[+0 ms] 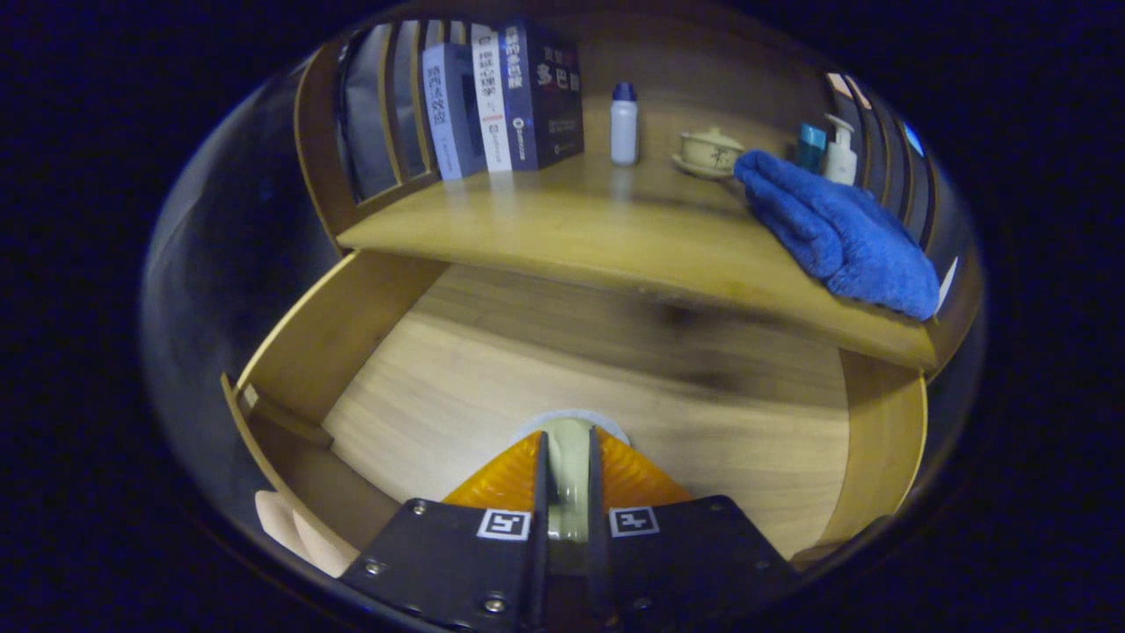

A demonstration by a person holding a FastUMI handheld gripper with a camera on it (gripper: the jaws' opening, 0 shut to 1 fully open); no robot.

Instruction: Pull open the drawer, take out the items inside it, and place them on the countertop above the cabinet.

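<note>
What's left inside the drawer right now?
Inside the open drawer, just a pale round item pinched between the claw fingers. The floor beneath the claw is hidden.

Chinese characters run down the spines of the books (pixel 501 97) at the upper left of the frame, too blurred to read (the dark cover's large characters likewise). At bottom centre, the gripper (pixel 567 433) carries two square black-and-white marker tags (pixel 504 524) without letters. Its fingers pinch a pale round item (pixel 569 479).
</note>
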